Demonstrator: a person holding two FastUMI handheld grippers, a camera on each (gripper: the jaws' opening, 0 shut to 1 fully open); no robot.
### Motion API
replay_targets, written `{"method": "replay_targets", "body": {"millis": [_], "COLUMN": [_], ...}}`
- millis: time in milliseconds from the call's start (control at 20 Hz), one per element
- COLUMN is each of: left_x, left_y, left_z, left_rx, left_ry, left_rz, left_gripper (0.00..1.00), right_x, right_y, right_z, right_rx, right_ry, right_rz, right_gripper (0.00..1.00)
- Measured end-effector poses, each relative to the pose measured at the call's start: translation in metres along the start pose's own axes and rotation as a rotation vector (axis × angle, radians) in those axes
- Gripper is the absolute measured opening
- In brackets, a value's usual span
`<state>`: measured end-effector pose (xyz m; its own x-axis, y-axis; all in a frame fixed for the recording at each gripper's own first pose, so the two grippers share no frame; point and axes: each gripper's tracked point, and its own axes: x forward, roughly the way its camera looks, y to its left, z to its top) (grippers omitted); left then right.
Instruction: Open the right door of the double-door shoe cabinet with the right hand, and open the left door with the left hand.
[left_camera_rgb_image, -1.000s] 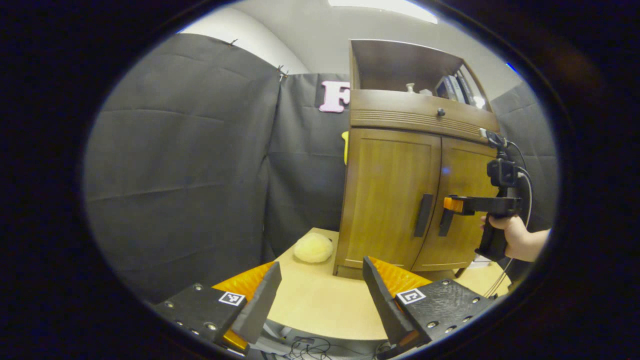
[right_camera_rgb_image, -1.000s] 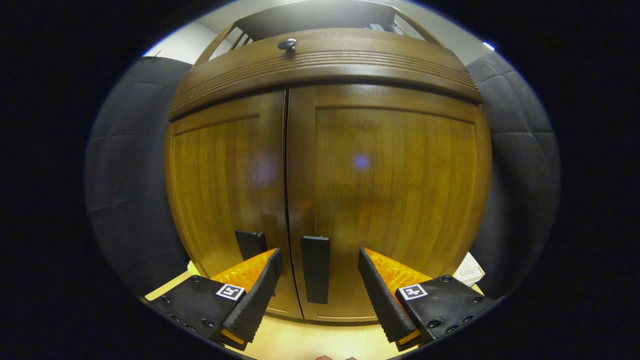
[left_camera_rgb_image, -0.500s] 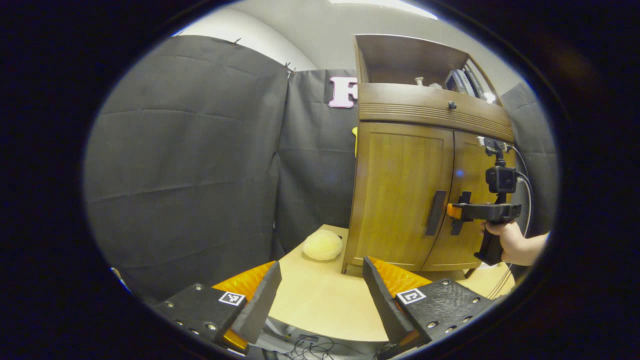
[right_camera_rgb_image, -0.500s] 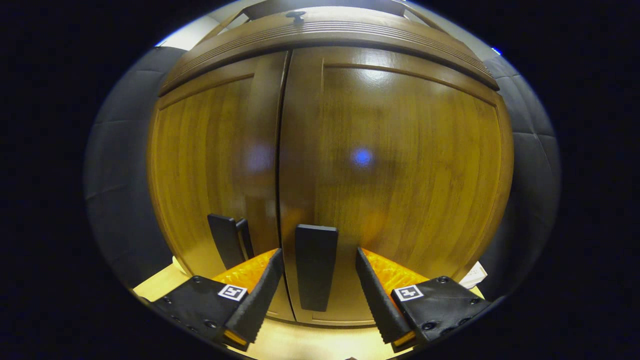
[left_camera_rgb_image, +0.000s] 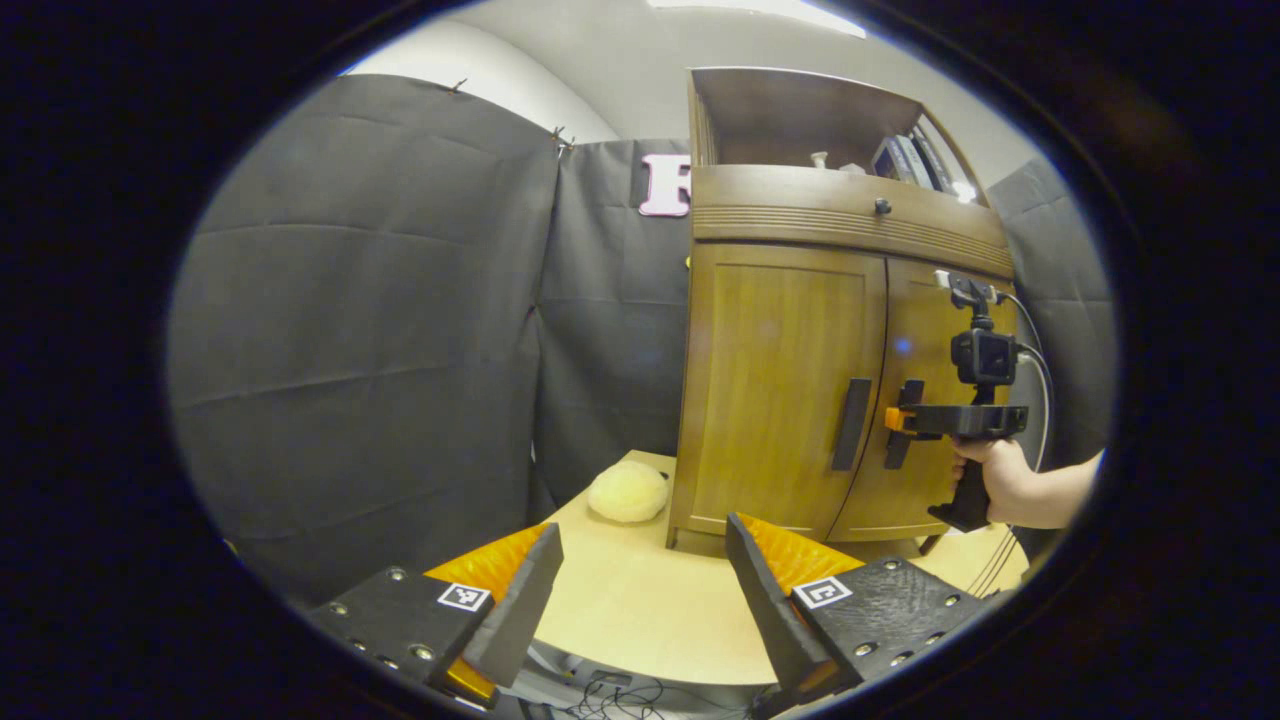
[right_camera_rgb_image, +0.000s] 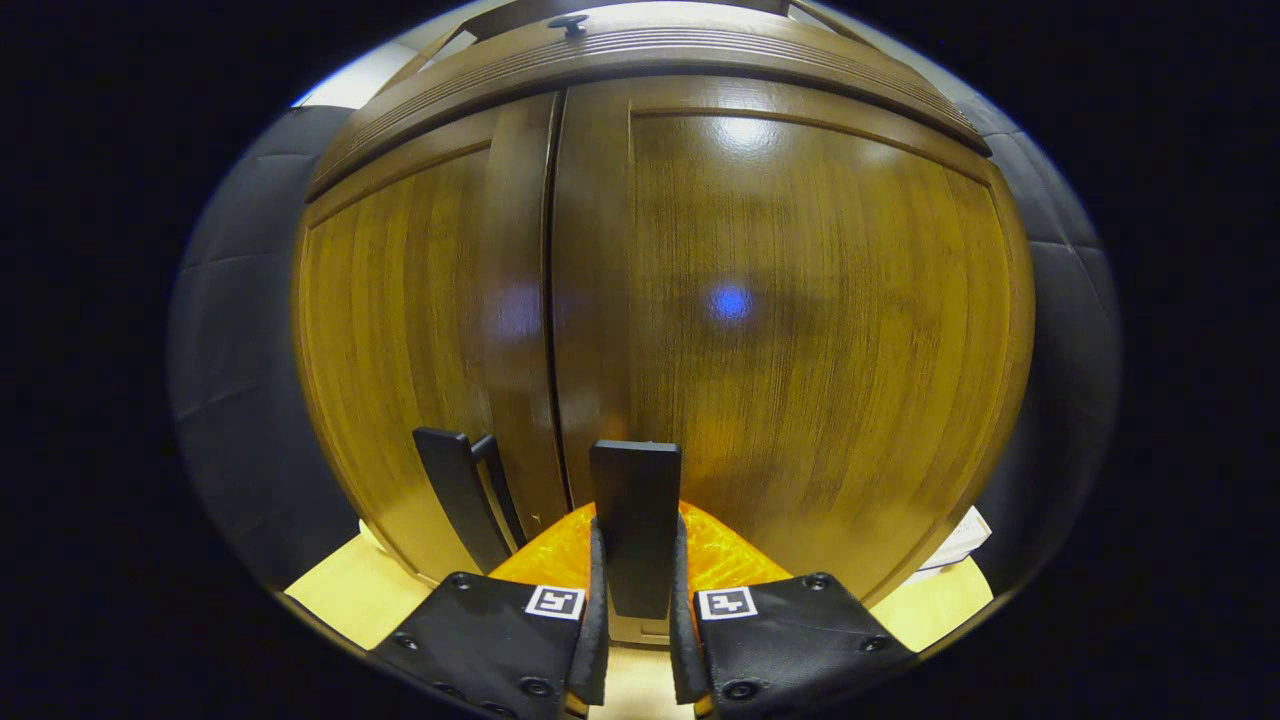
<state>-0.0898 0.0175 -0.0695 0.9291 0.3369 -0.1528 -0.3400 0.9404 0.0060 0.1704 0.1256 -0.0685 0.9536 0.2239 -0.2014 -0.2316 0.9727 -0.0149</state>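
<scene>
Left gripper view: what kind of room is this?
Probably a recording booth, not a home: black cloth walls surround a wooden shoe cabinet standing on a pale table, with cables underneath.

No readable text: the square markers (right_camera_rgb_image: 557, 601) on the gripper fingers carry only coded patterns, and the print on the paper (right_camera_rgb_image: 957, 541) beside the cabinet is too small.
</scene>
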Motion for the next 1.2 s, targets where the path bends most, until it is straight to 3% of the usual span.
{"method": "replay_targets", "body": {"millis": [50, 150, 250, 800, 900, 1200], "left_x": [-0.001, -0.001, -0.004, -0.023, -0.026, -0.029], "left_y": [0.001, 0.001, 0.001, -0.005, -0.007, -0.011], "left_z": [0.001, 0.0, -0.002, -0.002, -0.004, -0.006], "left_rx": [0.001, -0.002, -0.008, -0.008, -0.014, -0.007], "left_ry": [0.0, -0.001, 0.002, -0.01, -0.005, -0.006], "left_rz": [0.002, 0.001, -0.004, -0.07, -0.088, -0.15], "left_gripper": [0.95, 0.96, 0.96, 0.96, 0.96, 0.94], "right_x": [0.002, -0.002, -0.001, -0.001, -0.001, 0.001], "right_y": [0.001, 0.006, 0.004, 0.005, 0.005, 0.004], "right_z": [0.0, 0.001, -0.002, -0.002, -0.001, -0.002], "right_rx": [0.017, 0.058, 0.025, 0.015, 0.019, 0.017], "right_ry": [-0.004, 0.002, 0.017, 0.029, 0.029, 0.028], "right_rz": [0.02, 0.059, 0.081, 0.089, 0.091, 0.08], "right_gripper": [0.27, 0.14, 0.04, 0.03, 0.07, 0.03]}}
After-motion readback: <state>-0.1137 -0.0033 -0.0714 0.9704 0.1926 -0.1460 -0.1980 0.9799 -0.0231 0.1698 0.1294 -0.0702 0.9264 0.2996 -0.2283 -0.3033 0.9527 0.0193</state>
